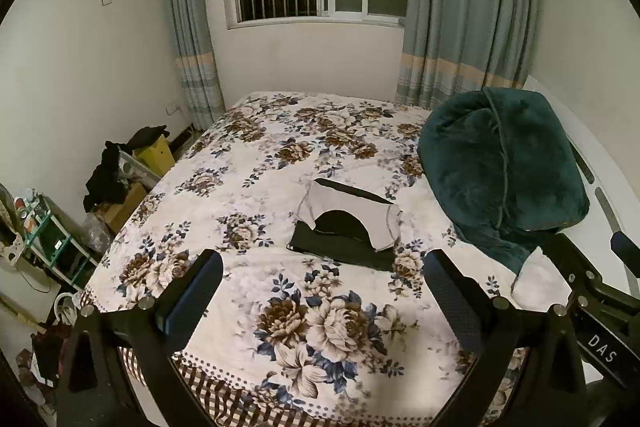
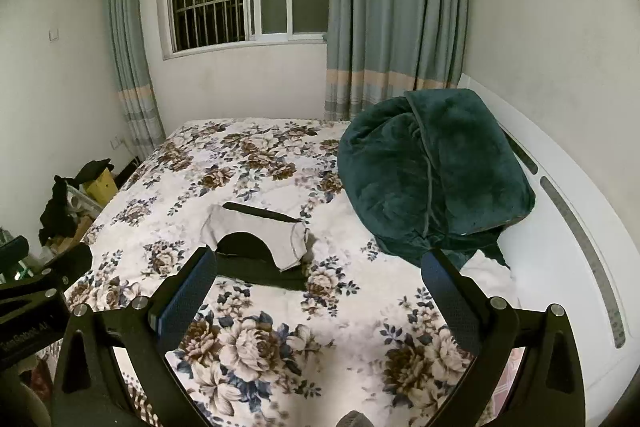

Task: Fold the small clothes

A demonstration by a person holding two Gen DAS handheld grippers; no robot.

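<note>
A grey pair of underpants [image 1: 372, 215] with a black waistband lies spread on a folded black garment [image 1: 340, 247] in the middle of the floral bedsheet [image 1: 248, 163]. It also shows in the right wrist view [image 2: 276, 233], on the black garment [image 2: 264, 273]. My left gripper [image 1: 324, 275] is open and empty, held above the bed's near edge, short of the clothes. My right gripper [image 2: 320, 273] is open and empty, its left finger [image 2: 192, 287] overlapping the black garment in view.
A bundled dark green blanket [image 1: 504, 167] sits on the bed's right side, by the white headboard [image 2: 580, 235]. Boxes and dark clothes [image 1: 116, 175] are piled on the floor left of the bed. A window and curtains stand behind.
</note>
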